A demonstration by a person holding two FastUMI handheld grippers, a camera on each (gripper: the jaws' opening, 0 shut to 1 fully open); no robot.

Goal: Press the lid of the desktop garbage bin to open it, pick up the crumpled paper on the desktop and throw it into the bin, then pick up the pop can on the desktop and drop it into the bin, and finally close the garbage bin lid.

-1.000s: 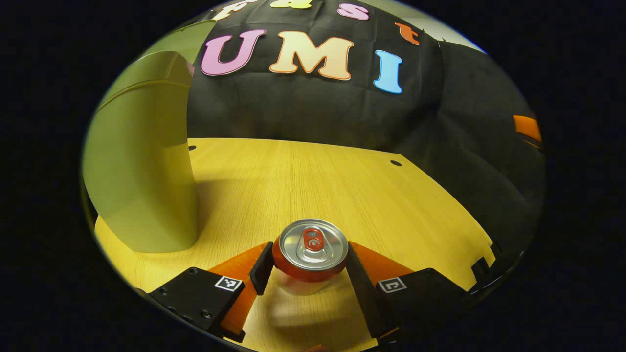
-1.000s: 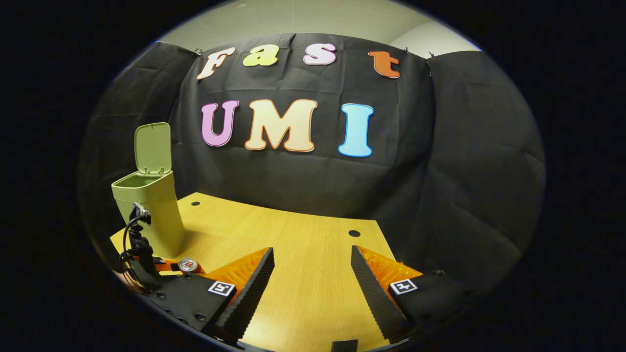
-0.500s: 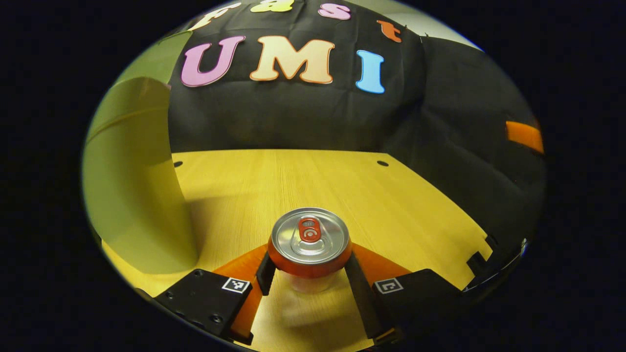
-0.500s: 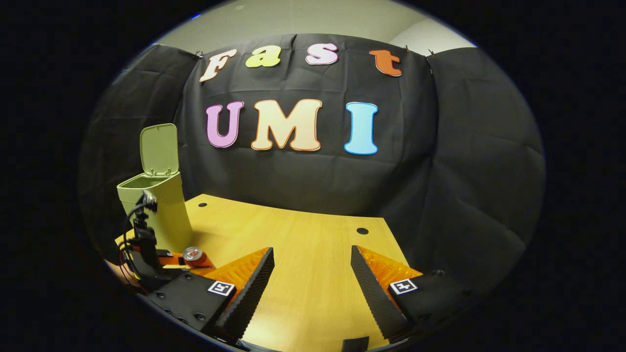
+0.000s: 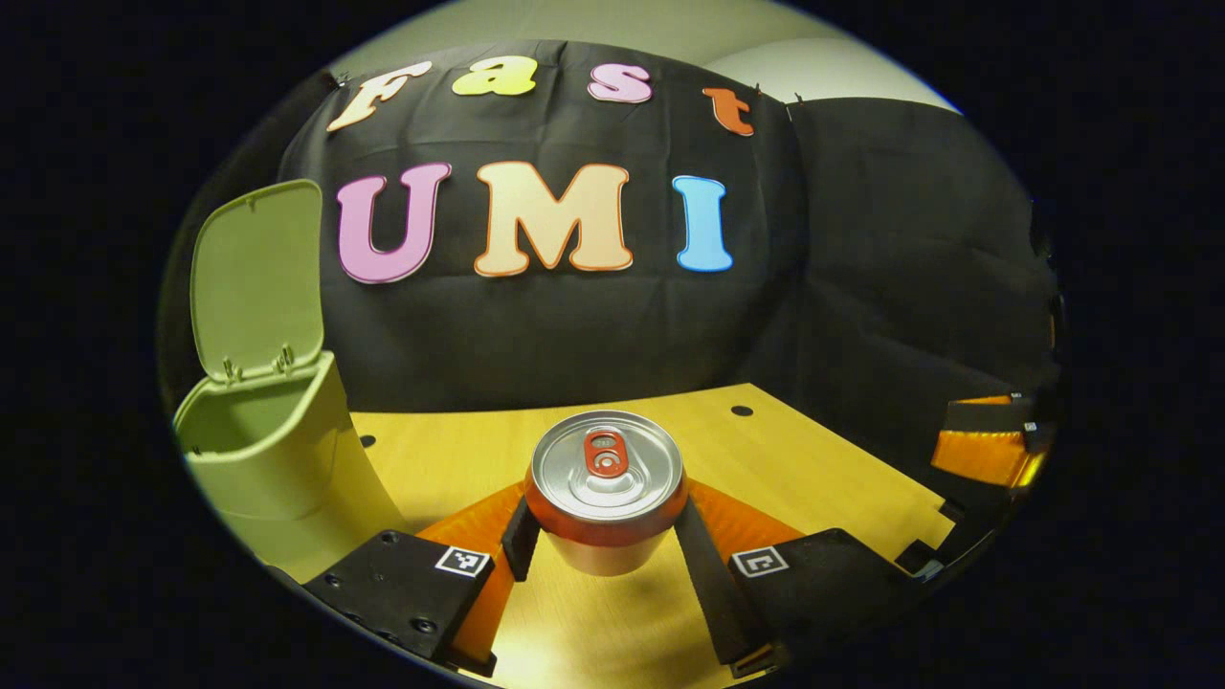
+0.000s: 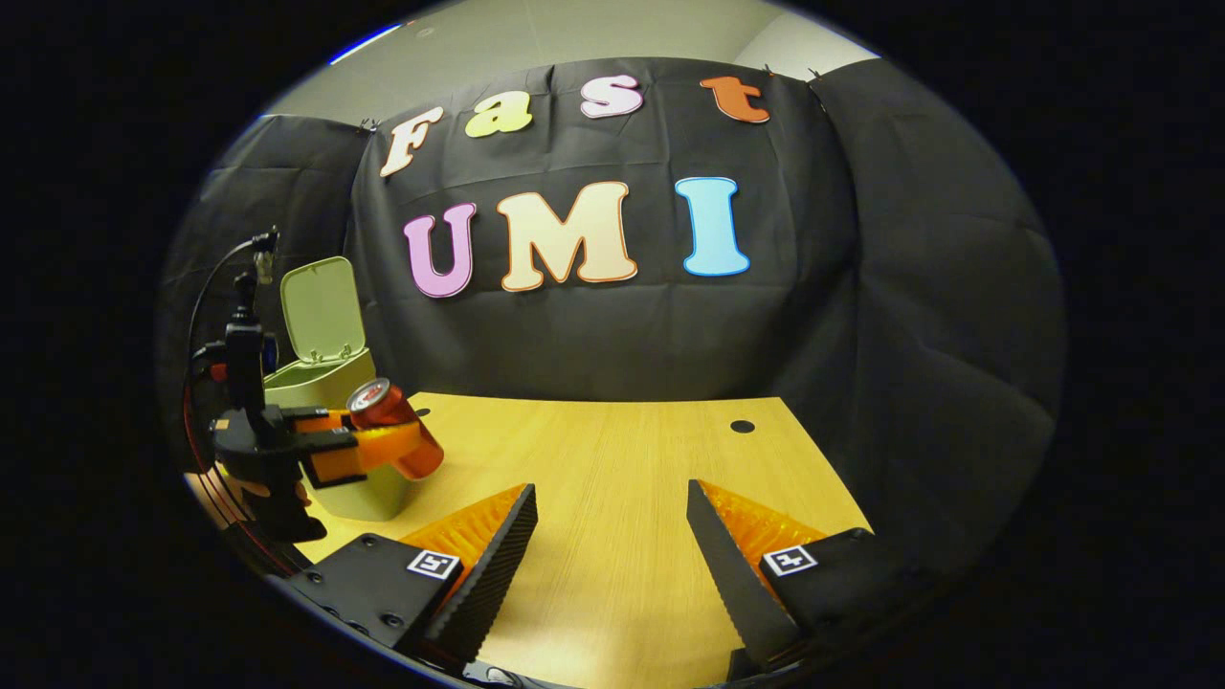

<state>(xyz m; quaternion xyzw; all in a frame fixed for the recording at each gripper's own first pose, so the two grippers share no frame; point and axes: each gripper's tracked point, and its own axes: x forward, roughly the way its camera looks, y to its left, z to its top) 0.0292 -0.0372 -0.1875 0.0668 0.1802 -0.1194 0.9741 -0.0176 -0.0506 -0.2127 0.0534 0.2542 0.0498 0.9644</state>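
Nearest in the left gripper view, the left gripper (image 5: 607, 531) clamps the pop can (image 5: 606, 488) from both sides, lifted above the wooden desktop (image 5: 794, 469); the fingers hide the can's lower sides. Beyond, at left, stands the green garbage bin (image 5: 273, 450), lid (image 5: 256, 277) upright, its base cut off. Meanwhile the right gripper (image 6: 611, 550) is spread wide and holds nothing.
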